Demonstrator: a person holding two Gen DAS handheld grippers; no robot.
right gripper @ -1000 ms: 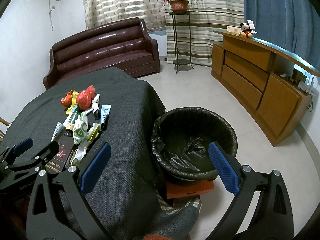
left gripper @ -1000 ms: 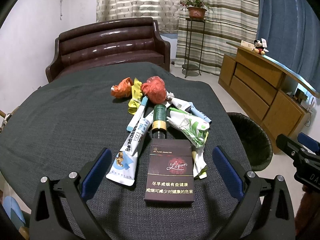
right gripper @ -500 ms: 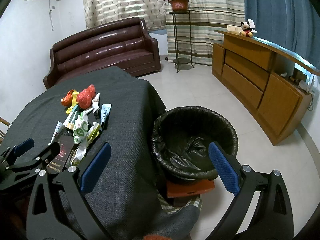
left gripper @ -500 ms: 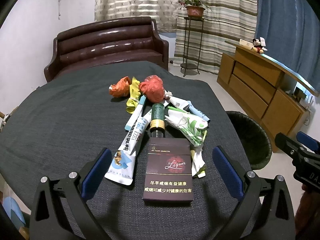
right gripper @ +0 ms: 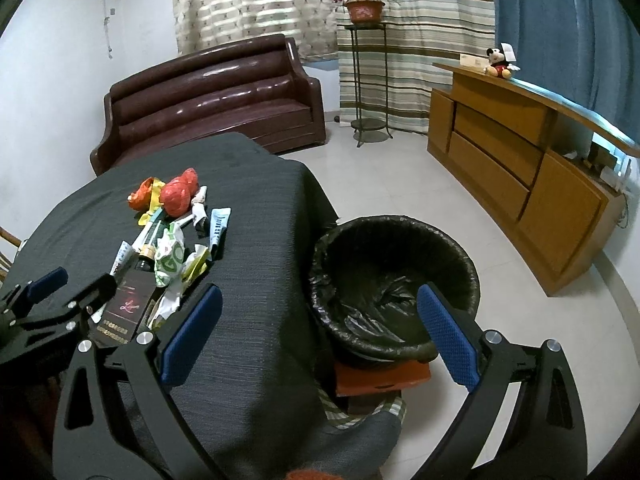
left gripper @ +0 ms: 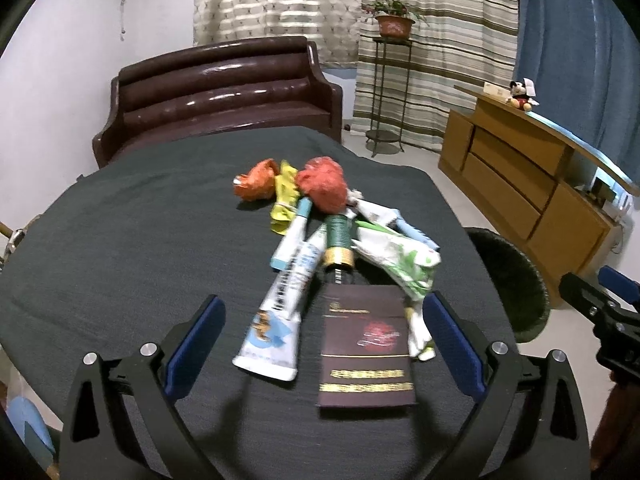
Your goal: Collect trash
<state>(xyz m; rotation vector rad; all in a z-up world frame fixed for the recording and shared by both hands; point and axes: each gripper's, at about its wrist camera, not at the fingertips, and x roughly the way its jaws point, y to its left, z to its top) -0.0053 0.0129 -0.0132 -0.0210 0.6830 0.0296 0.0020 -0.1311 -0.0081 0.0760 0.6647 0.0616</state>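
Observation:
A heap of trash lies on the dark table: a maroon cigarette pack nearest me, a white and blue tube, a green bottle, a green and white wrapper, a red crumpled ball, orange and yellow wrappers. My left gripper is open, its fingers either side of the pack and tube. My right gripper is open and empty, between the table edge and the black-lined bin. The pack also shows in the right wrist view.
A brown leather sofa stands behind the table. A wooden sideboard runs along the right wall. A plant stand stands by the curtains. The bin sits on a red stool at the table's right edge.
My left gripper has moved forward and lower toward the cigarette pack, which now lies between its fingers. The right gripper has barely moved.

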